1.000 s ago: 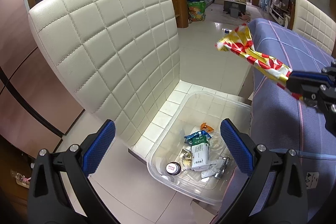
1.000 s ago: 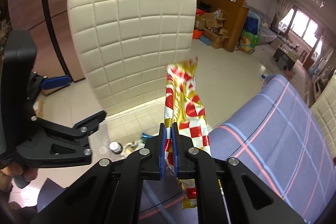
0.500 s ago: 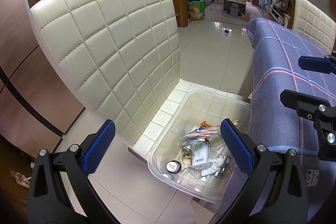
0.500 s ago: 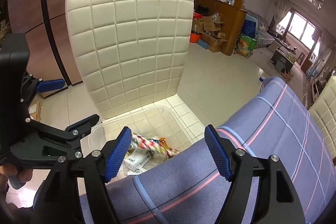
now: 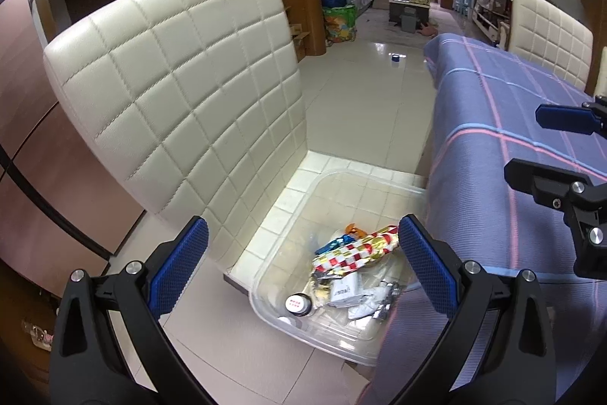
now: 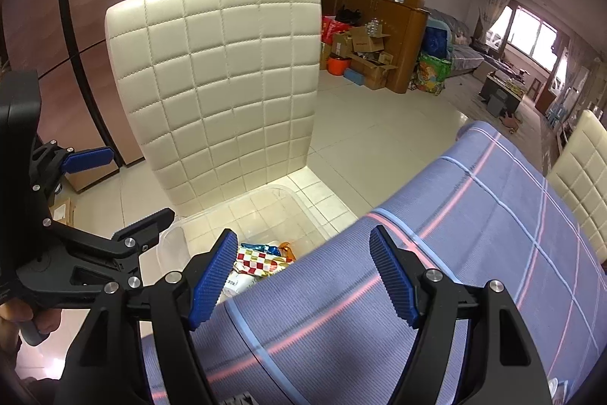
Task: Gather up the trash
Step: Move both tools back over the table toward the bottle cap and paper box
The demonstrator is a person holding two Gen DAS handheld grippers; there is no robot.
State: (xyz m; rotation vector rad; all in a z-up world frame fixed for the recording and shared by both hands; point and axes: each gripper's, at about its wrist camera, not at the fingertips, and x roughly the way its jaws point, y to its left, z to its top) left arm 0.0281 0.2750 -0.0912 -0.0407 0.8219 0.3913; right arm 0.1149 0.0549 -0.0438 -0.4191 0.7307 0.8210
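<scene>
A clear plastic bin (image 5: 277,276) sits on the seat of a cream quilted chair (image 5: 182,93). In it lies a red, white and gold checked wrapper (image 5: 360,249) on top of other trash: a blue wrapper, an orange scrap, white packets and a small round lid. The wrapper also shows in the right wrist view (image 6: 261,262), in the bin (image 6: 178,245). My left gripper (image 5: 303,268) is open and empty above the bin. My right gripper (image 6: 303,276) is open and empty over the table edge; it shows at the right of the left wrist view (image 5: 557,147).
A table with a purple striped cloth (image 6: 474,245) stands right of the bin. A second cream chair (image 5: 546,33) is behind it. Pale tiled floor (image 5: 364,101) runs back to boxes, bags and a wooden cabinet (image 6: 383,37). A brown wall (image 5: 22,124) is at left.
My right gripper opened and let go of the checked wrapper. The wrapper fell into the bin and now lies on the other trash. My left gripper stayed in place.
</scene>
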